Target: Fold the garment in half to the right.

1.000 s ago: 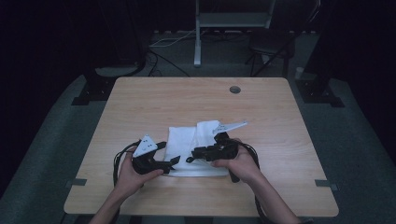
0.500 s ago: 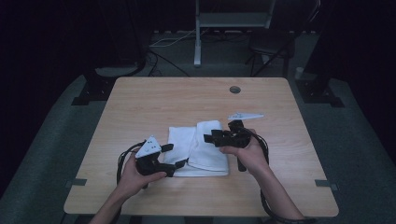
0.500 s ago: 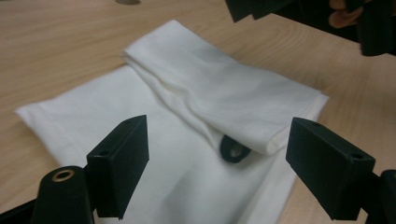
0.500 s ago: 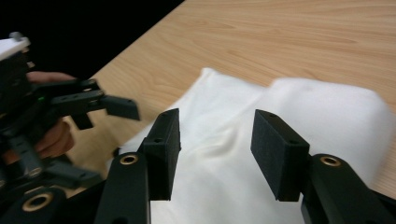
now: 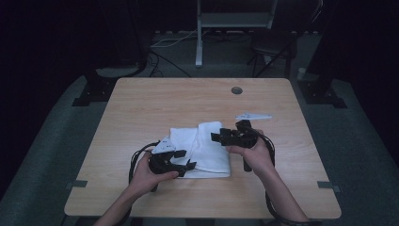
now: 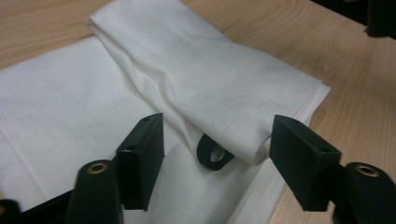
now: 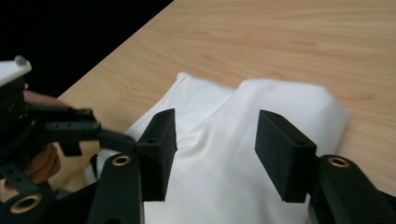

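Right gripper (image 5: 217,137) withdrew rightward, jaws just opening, spread above white cloth (image 5: 202,150) | left gripper (image 5: 189,159) jaws just closing, spread astride cloth's folded edge | cloth on surface (image 5: 197,101)

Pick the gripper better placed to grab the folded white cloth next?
Probably left: the left gripper has just been closing, its jaws straddling the folded white cloth's corner. The right gripper, just opening, hovers above.

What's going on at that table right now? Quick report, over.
Left gripper open, jaws just closing around the white cloth fold's corner, not pinching yet. Right gripper open, just released, above the cloth. Cloth partly folded on the table. Nothing in the way.
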